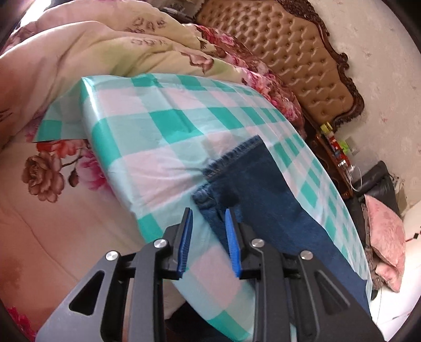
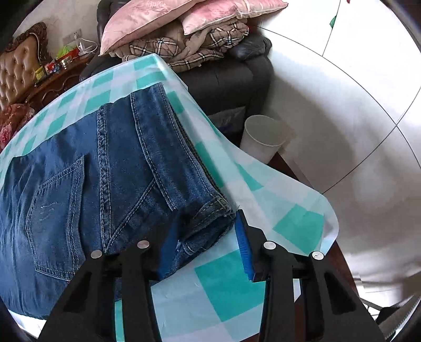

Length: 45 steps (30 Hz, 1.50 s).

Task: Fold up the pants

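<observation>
Blue jeans lie flat on a table with a teal-and-white checked cloth [image 1: 168,123]. The left wrist view shows the leg ends [image 1: 252,181], with the hems near the table's middle. My left gripper [image 1: 208,218] is open, its jaws either side of the nearer hem, just above the cloth. The right wrist view shows the waist and back pocket [image 2: 105,171]. My right gripper [image 2: 208,231] is open, its blue pads [image 2: 243,247] on both sides of the waistband corner near the cloth's [image 2: 231,292] front edge.
A bed with floral quilts [image 1: 79,52] and a tufted tan headboard [image 1: 289,52] lies beyond the table. A dark chair holds pink pillows [image 2: 147,23] and a plaid blanket [image 2: 189,50]. A white bin [image 2: 263,136] stands on the floor by the table's corner.
</observation>
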Each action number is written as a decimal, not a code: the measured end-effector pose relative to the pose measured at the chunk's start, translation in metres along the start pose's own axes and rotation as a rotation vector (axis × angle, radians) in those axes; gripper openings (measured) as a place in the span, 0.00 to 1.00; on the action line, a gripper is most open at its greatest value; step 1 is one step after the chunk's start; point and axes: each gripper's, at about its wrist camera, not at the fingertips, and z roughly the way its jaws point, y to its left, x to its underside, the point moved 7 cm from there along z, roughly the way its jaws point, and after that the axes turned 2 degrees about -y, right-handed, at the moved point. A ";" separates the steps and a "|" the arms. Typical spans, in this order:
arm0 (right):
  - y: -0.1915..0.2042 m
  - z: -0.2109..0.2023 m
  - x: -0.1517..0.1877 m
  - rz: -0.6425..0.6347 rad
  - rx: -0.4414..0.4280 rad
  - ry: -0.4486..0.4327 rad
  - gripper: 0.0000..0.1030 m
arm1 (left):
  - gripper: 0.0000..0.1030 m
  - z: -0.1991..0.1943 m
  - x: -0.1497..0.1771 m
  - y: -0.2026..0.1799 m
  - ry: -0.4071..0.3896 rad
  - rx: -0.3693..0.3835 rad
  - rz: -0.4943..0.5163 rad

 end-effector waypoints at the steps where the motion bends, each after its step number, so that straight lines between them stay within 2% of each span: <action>1: 0.000 -0.001 0.000 -0.001 0.002 -0.002 0.34 | 0.28 0.003 0.001 -0.003 0.011 -0.005 0.012; 5: 0.000 -0.007 -0.003 0.003 -0.005 -0.009 0.33 | 0.28 0.011 0.007 -0.018 0.046 0.015 0.041; 8: 0.001 -0.005 -0.002 0.000 -0.003 -0.003 0.32 | 0.28 0.025 0.015 -0.022 0.102 -0.018 0.060; 10: 0.001 -0.004 -0.002 -0.004 0.003 -0.003 0.33 | 0.28 0.024 0.013 -0.026 0.096 -0.015 0.074; 12: 0.001 -0.004 -0.002 -0.006 0.003 -0.004 0.33 | 0.05 0.019 0.011 -0.028 0.079 -0.031 0.088; 16: 0.000 -0.004 -0.002 -0.004 -0.006 -0.003 0.33 | 0.05 0.010 0.009 -0.016 0.074 0.009 -0.002; 20: 0.000 -0.002 -0.002 -0.004 -0.004 -0.002 0.33 | 0.08 0.015 0.012 -0.007 0.088 0.013 -0.027; 23: 0.000 -0.002 -0.002 -0.005 -0.004 -0.003 0.33 | 0.17 0.016 0.011 -0.008 0.084 0.055 -0.052; 26: 0.000 -0.002 -0.002 -0.003 -0.006 -0.001 0.33 | 0.17 0.019 0.010 -0.007 0.089 0.057 -0.077; 29: 0.000 -0.002 -0.001 -0.005 -0.008 0.002 0.33 | 0.24 0.018 0.006 0.004 0.081 0.085 -0.158; 31: 0.000 -0.002 -0.001 -0.009 -0.006 0.003 0.33 | 0.24 0.021 0.002 0.008 0.077 0.096 -0.183; 35: 0.000 -0.001 -0.001 -0.011 -0.001 0.000 0.33 | 0.23 0.028 -0.003 0.003 0.087 0.091 -0.170; 36: 0.000 -0.002 -0.001 -0.011 0.002 -0.001 0.33 | 0.11 0.031 -0.005 0.003 0.091 0.059 -0.150; 45: -0.002 -0.006 0.005 0.000 0.006 0.000 0.32 | 0.09 0.043 -0.014 -0.008 0.085 -0.011 -0.038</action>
